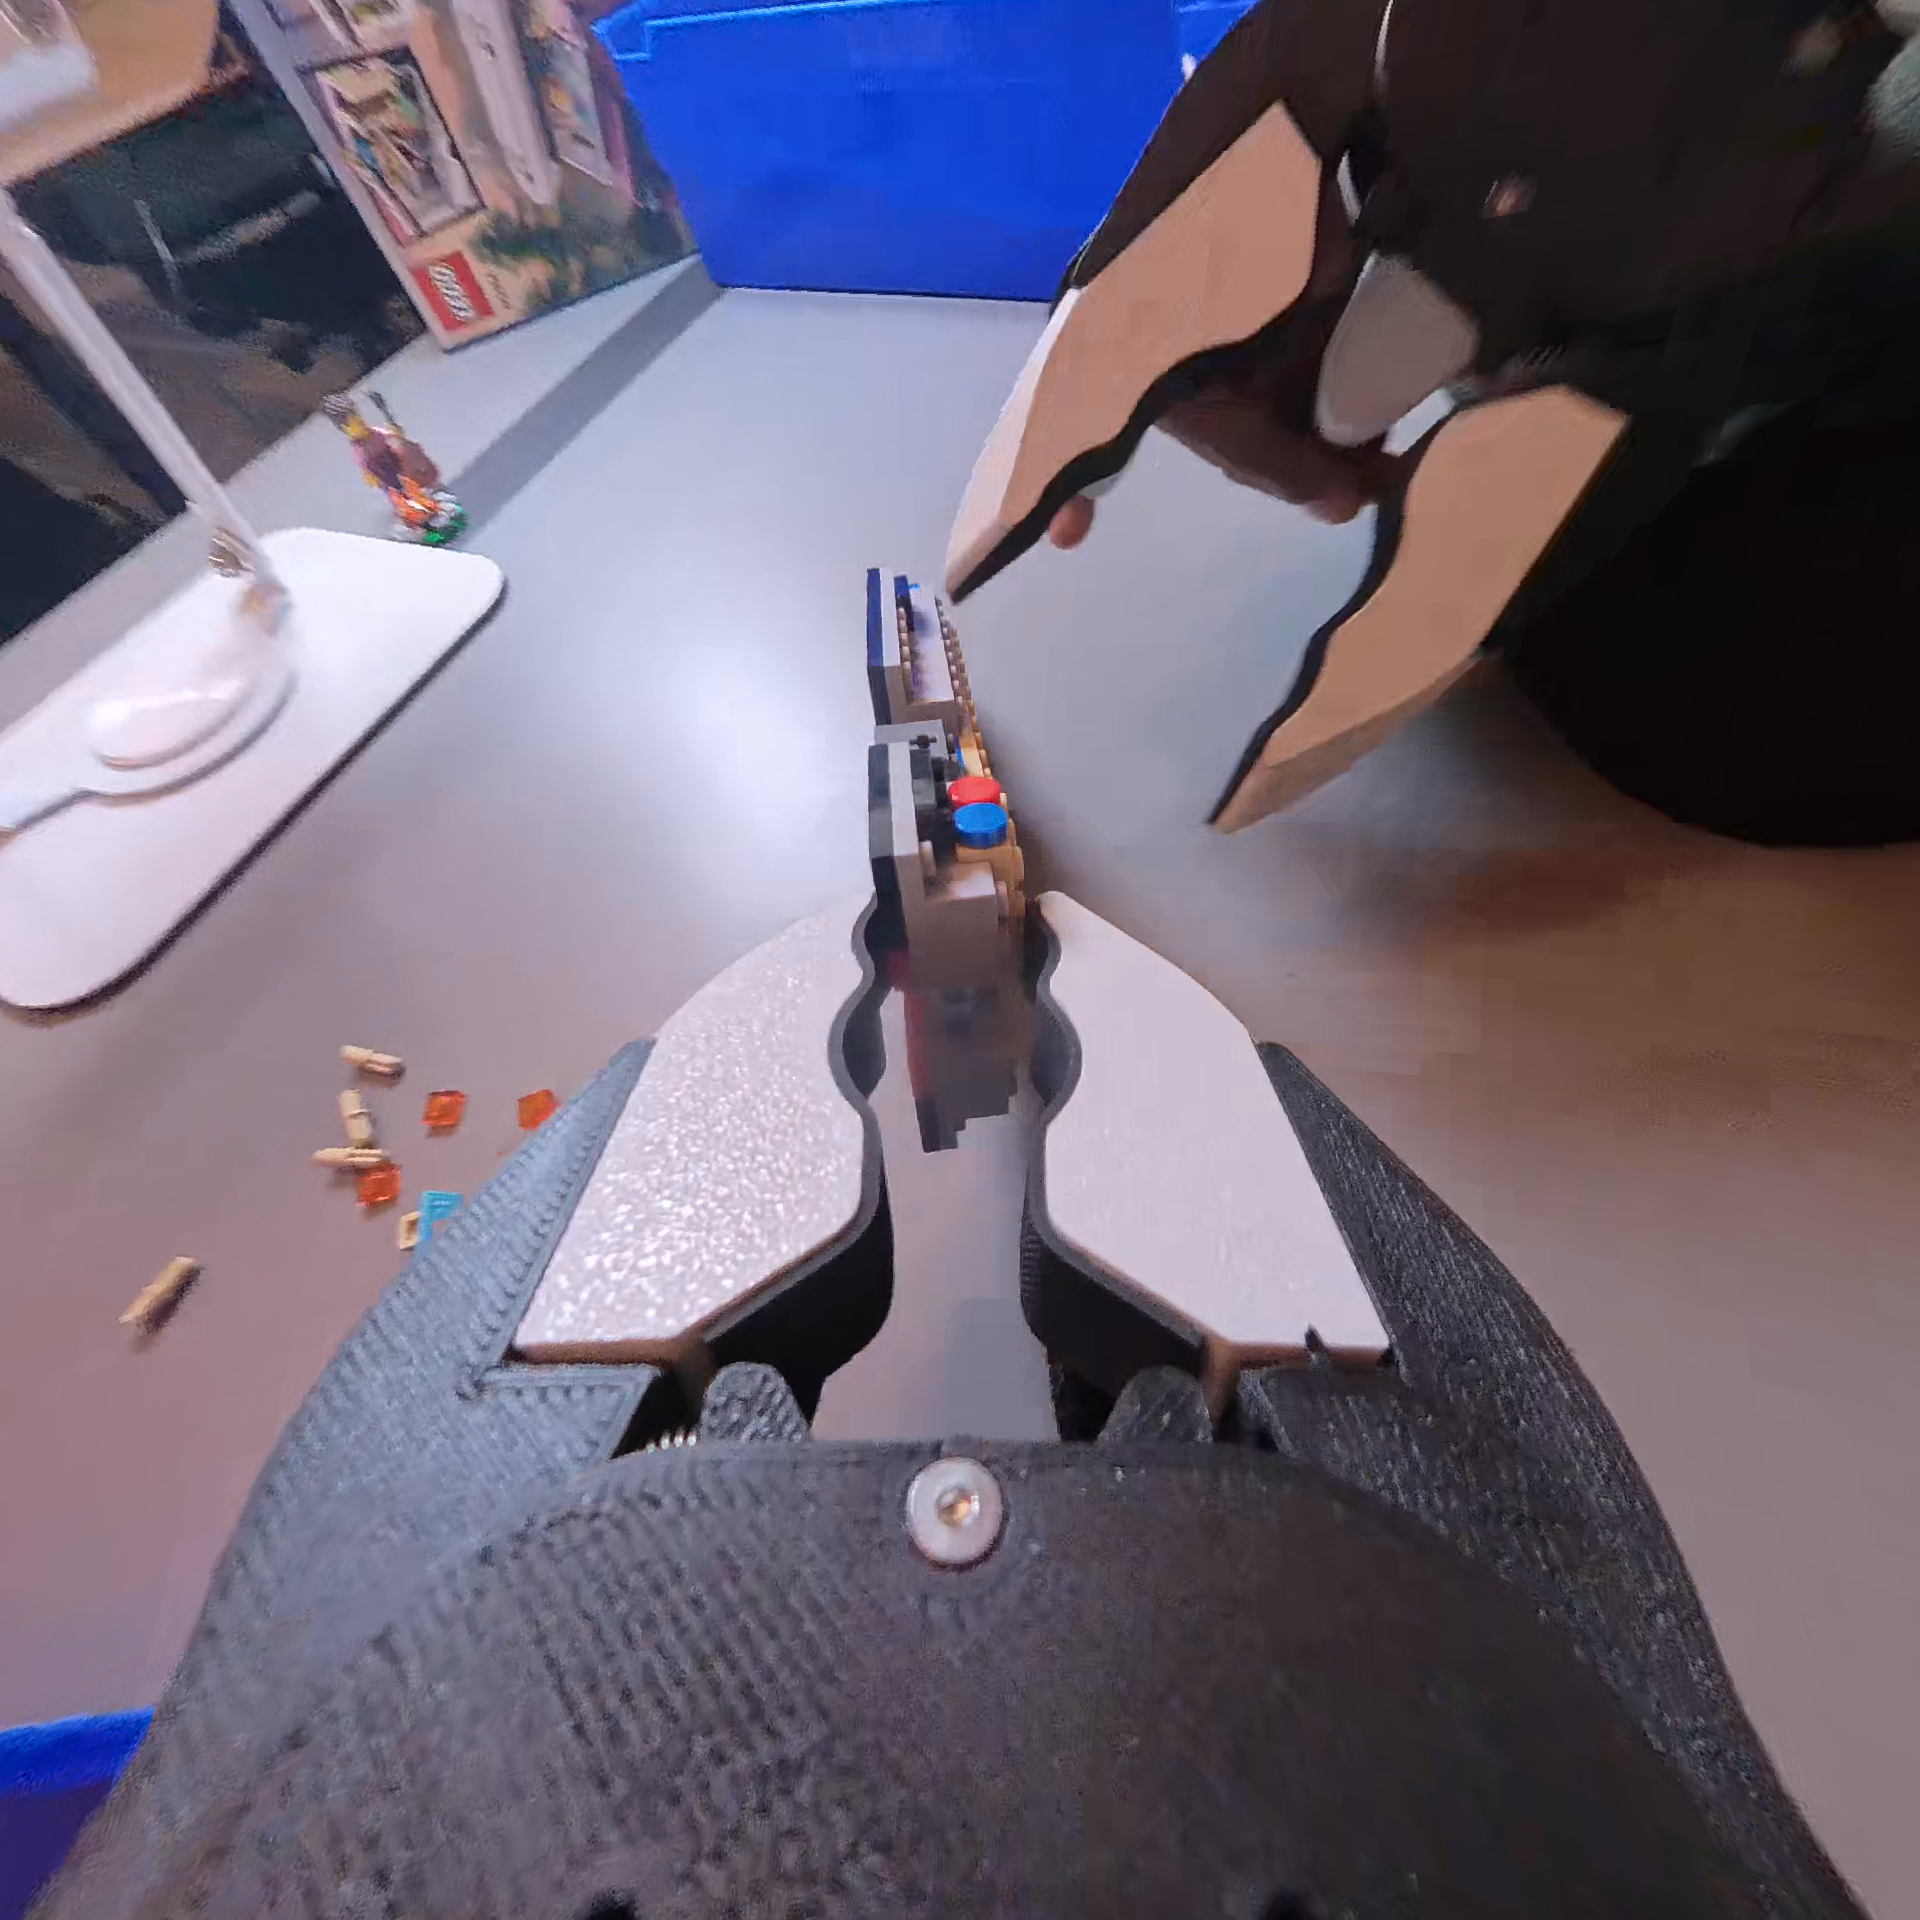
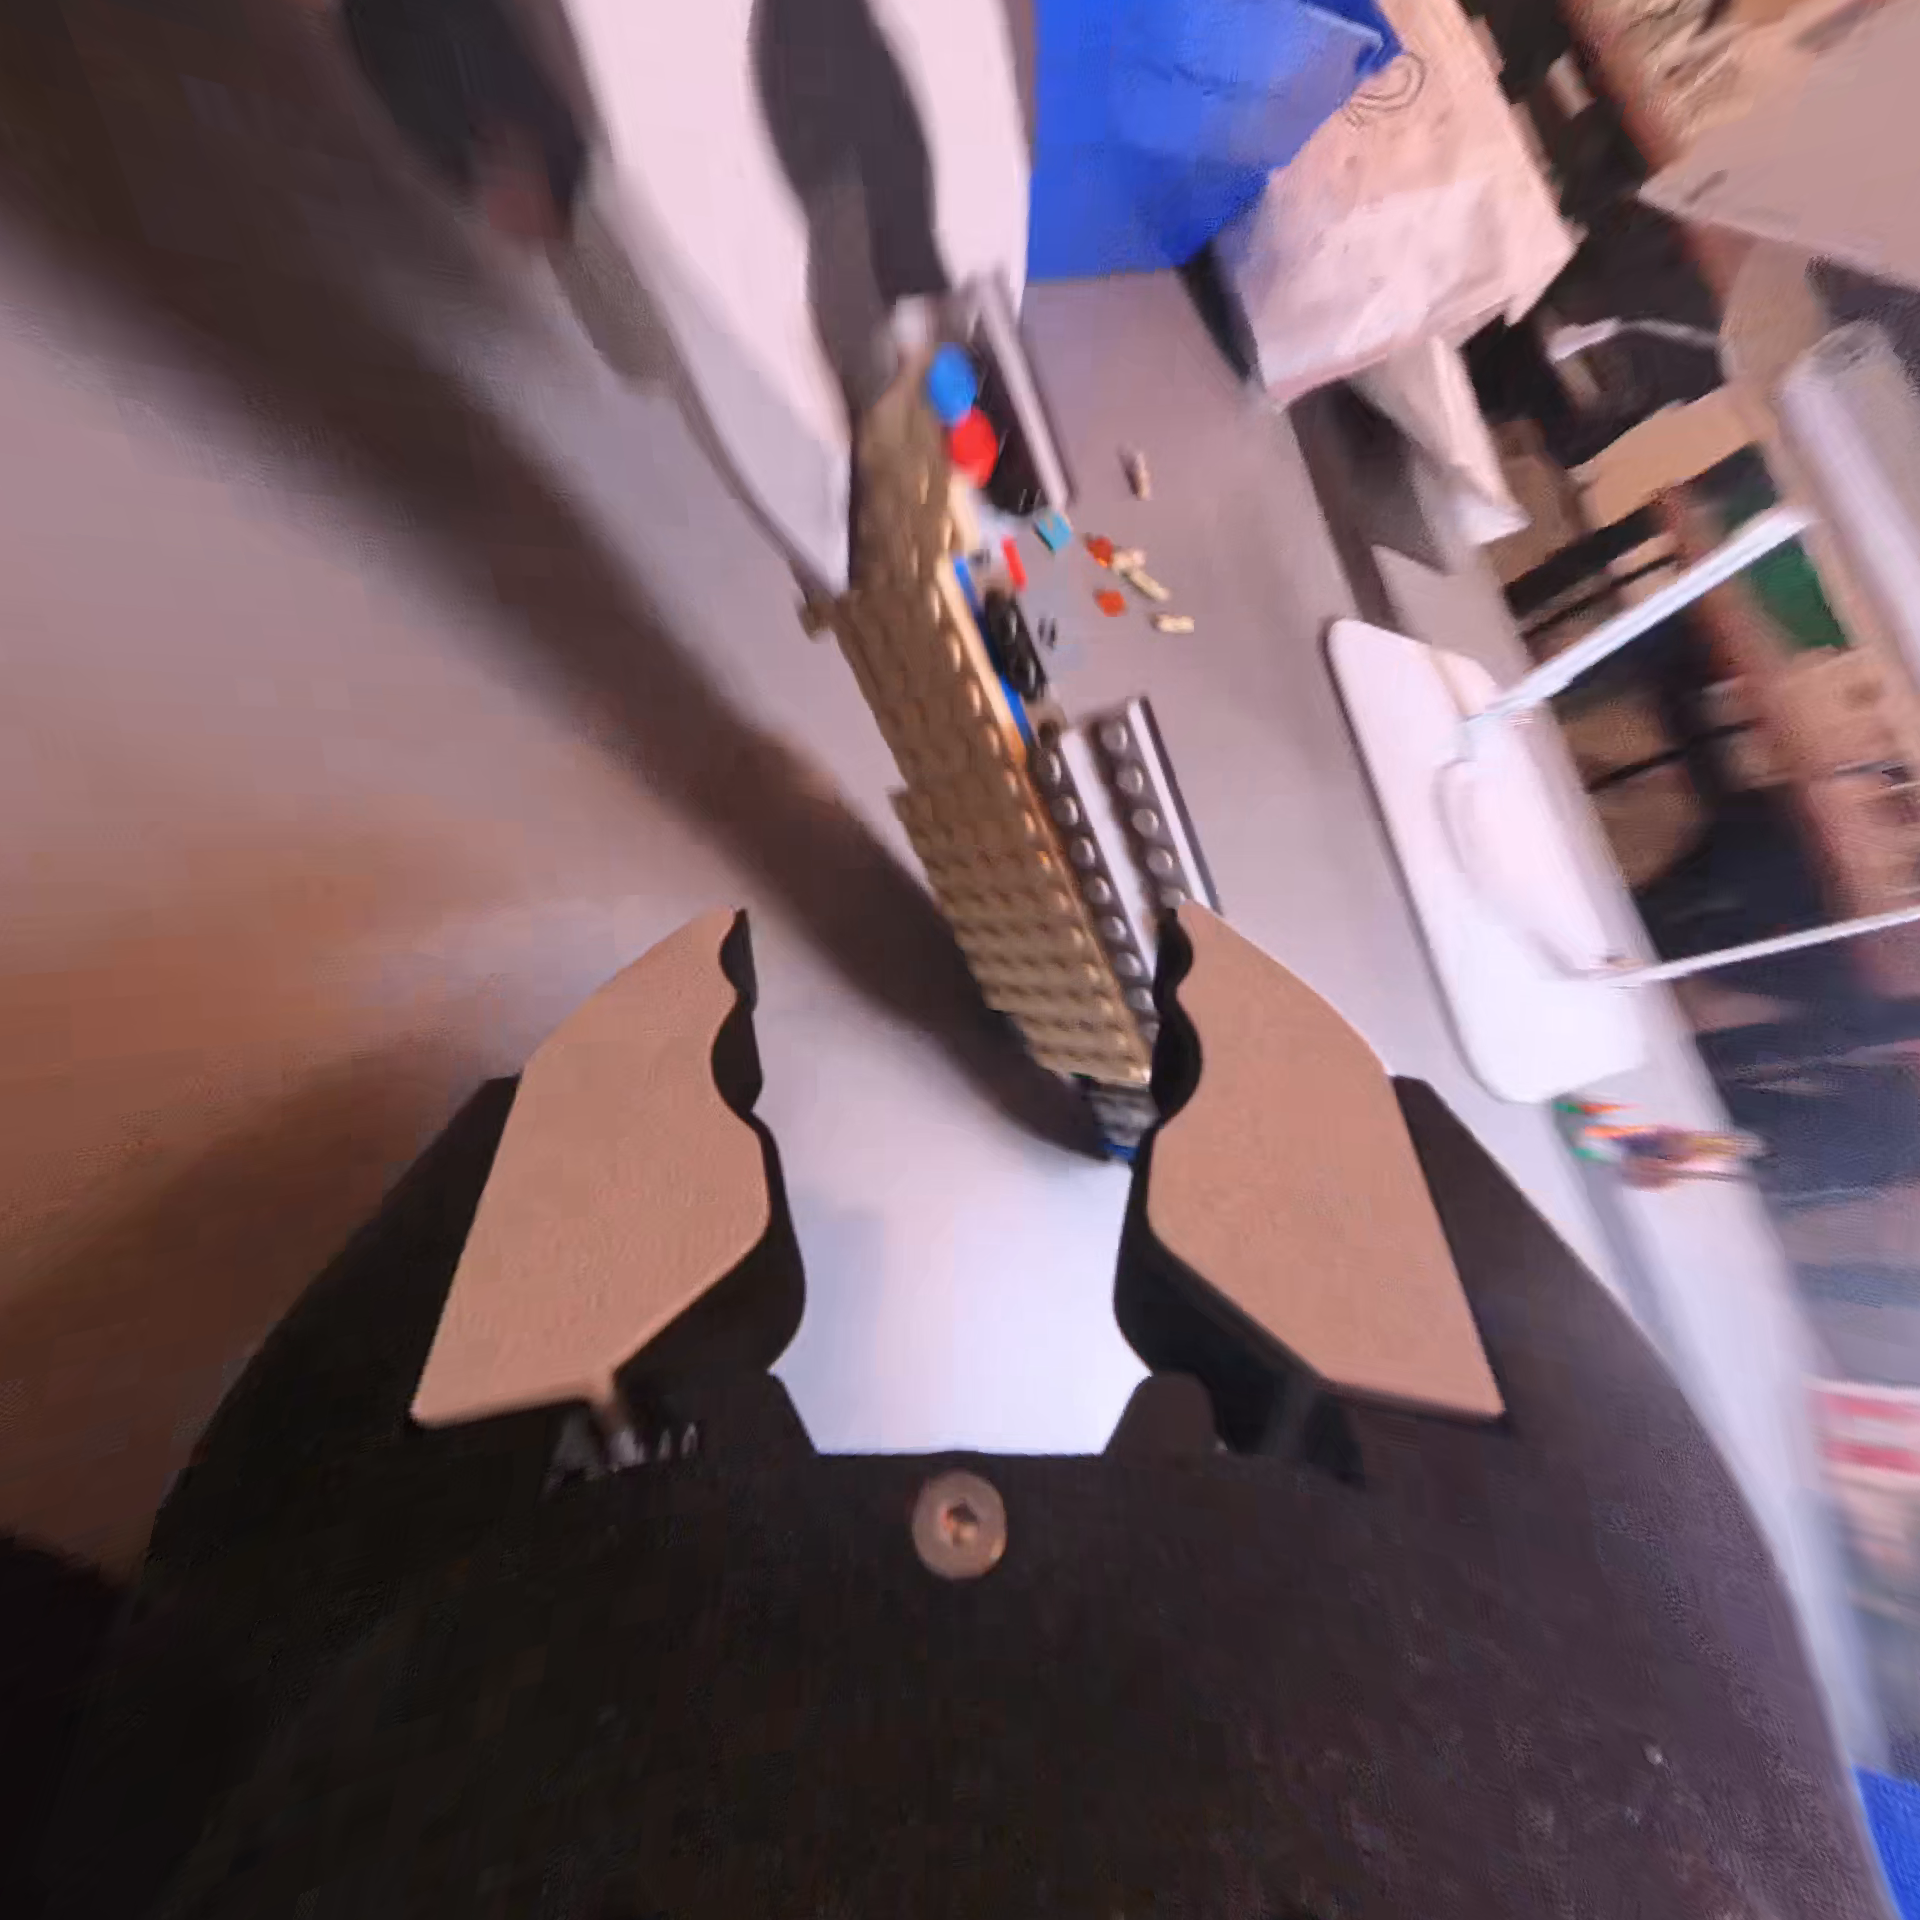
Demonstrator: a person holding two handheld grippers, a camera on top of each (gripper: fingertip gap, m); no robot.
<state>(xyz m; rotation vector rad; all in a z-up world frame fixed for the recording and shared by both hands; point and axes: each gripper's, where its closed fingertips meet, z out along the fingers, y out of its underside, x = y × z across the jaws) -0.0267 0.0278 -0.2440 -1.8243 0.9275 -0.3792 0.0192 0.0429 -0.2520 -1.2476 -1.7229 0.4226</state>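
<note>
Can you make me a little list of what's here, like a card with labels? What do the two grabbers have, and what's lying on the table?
left gripper: shut on one end of the brick model
model: long, tan studded plate, red stud and blue stud
right gripper: open, at the model's other end, holding nothing
table: grey
loose pieces: small tan and orange bits left of the left gripper
stand: white base, far left
bin: blue, at the back
box: leaning beside the bin

The brick model's near end blurred between the left gripper's pads. A blue bin was cut by the top edge. The right wrist view smeared the table's far-edge clutter.
</note>
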